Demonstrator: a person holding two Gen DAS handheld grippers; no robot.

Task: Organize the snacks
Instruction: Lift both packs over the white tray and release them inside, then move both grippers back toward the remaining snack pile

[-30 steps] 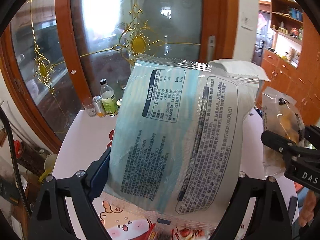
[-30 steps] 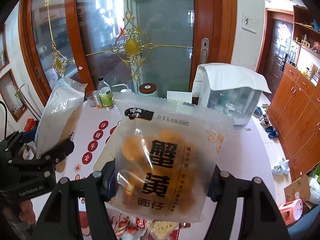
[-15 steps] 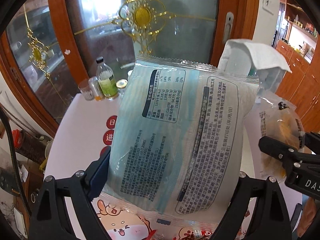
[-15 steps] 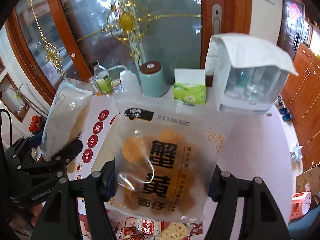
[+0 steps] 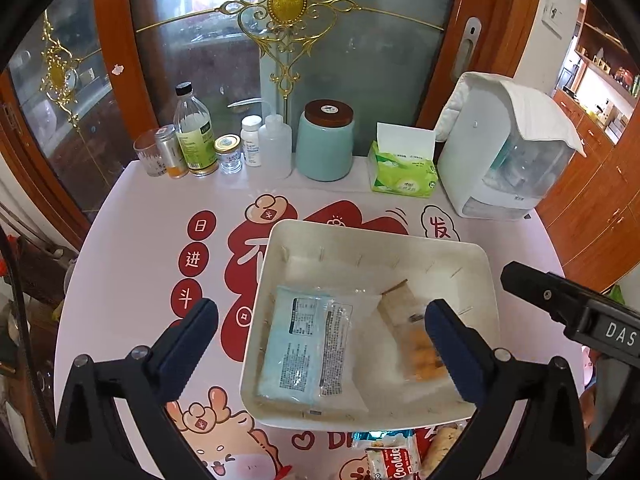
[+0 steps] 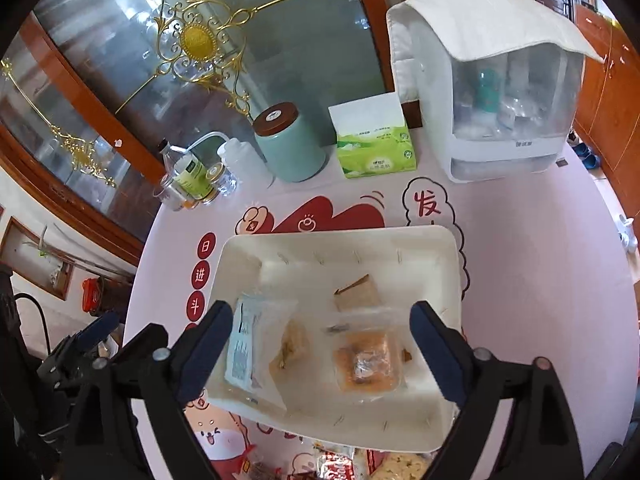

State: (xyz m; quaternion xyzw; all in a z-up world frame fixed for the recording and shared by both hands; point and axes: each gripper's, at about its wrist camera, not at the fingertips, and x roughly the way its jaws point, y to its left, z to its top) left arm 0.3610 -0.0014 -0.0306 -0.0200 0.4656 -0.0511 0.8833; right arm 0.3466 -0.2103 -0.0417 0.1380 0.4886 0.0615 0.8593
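Snacks lie in the white plastic bin (image 5: 476, 280): a soft blue packet (image 5: 304, 344), a crinkly clear cracker bag (image 6: 366, 364). Both claws (image 5: 322, 336) (image 6: 322, 330) have just opened wide, empty. Pinch edges.

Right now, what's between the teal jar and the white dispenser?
The green tissue pack stands between the teal jar and the white dispenser; both wrist views show it.

- We see our left gripper (image 5: 320, 328), its fingers (image 5: 192, 336) just spread wide and empty, above the white bin (image 5: 476, 264).
- The blue packet (image 5: 308, 348) lies inside beside a clear snack bag (image 5: 416, 344).
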